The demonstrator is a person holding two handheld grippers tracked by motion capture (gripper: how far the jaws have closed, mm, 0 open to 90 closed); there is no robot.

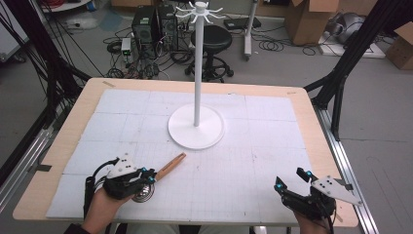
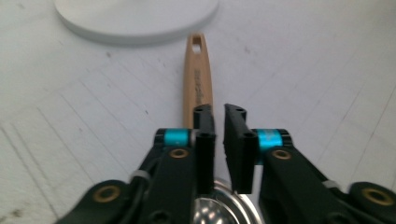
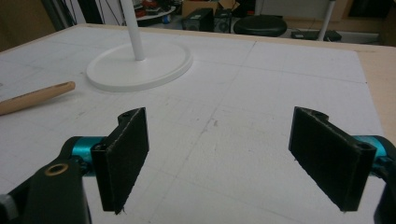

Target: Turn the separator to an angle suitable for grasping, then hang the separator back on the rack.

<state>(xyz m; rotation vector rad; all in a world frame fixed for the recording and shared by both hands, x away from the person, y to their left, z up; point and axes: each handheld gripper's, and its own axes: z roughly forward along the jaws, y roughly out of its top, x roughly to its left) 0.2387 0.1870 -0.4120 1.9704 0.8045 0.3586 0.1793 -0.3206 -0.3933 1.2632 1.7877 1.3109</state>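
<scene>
Wooden-handled metal strainer (image 1: 163, 174) lies unlifted on white gridded mat (image 1: 243, 161); left gripper (image 1: 149, 176) slightly parted above its handle, right gripper (image 1: 290, 178) wide open, white hook stand (image 1: 197, 73) unused.

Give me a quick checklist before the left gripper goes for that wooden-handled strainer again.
1. Left gripper lined up along the wooden handle: ok.
2. Jaws wide enough to take the handle: not ok, only a narrow gap, nothing between them.
3. Handle lying free on the white mat, apart from the stand's base: ok.
4. Metal bowl end clear of the gripper: cannot tell, it sits right under the jaws.
5. Right gripper out of the way, jaws wide open: ok.
6. Stand's pole upright: ok.
</scene>
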